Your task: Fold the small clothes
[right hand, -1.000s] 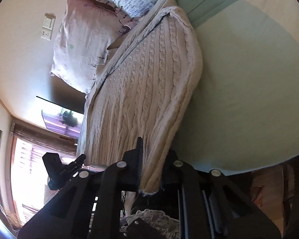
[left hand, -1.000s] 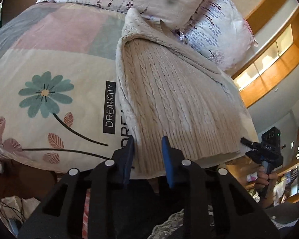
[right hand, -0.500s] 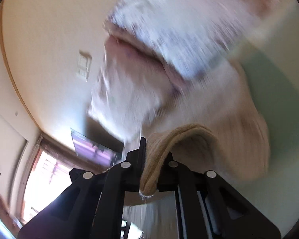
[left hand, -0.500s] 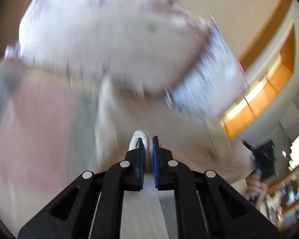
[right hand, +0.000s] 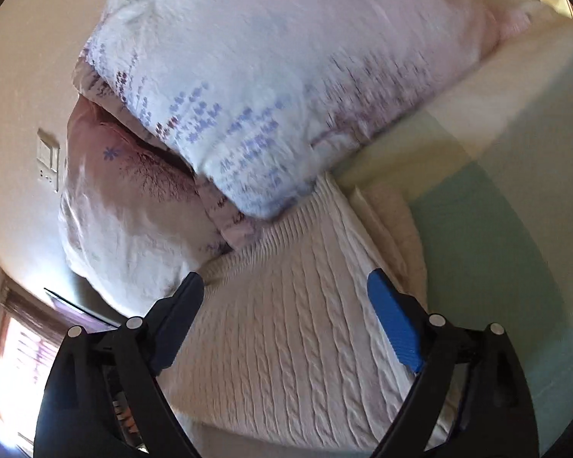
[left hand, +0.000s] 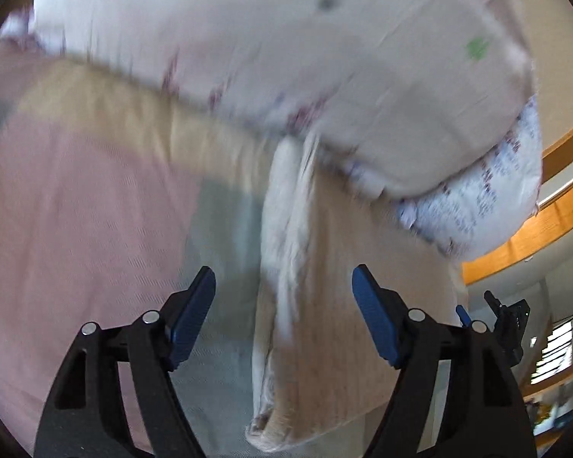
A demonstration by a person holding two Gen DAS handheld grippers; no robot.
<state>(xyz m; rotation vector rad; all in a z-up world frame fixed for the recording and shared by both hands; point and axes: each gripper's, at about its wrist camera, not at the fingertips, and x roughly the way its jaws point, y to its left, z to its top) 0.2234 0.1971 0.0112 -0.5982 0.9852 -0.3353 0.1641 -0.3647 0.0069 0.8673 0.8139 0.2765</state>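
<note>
A cream cable-knit sweater point(right hand: 286, 328) lies folded in half on the bed, its far end against the pillows. In the left wrist view its doubled left edge point(left hand: 286, 267) runs away from me. My left gripper point(left hand: 282, 286) is open and empty, its jaws wide apart just above that edge. My right gripper point(right hand: 286, 294) is open and empty, jaws spread over the sweater's top layer. The right gripper also shows small at the right of the left wrist view point(left hand: 508, 324).
Two floral pillows point(right hand: 267, 87) point(right hand: 133, 206) are stacked at the head of the bed, touching the sweater. The bedsheet point(left hand: 88, 229) is pink and pale green. A wall switch point(right hand: 47, 160) and a window point(right hand: 19, 358) lie to the left.
Both grippers carried the sweater's hem forward toward the pillows, folding it in half, then opened and let it go.
</note>
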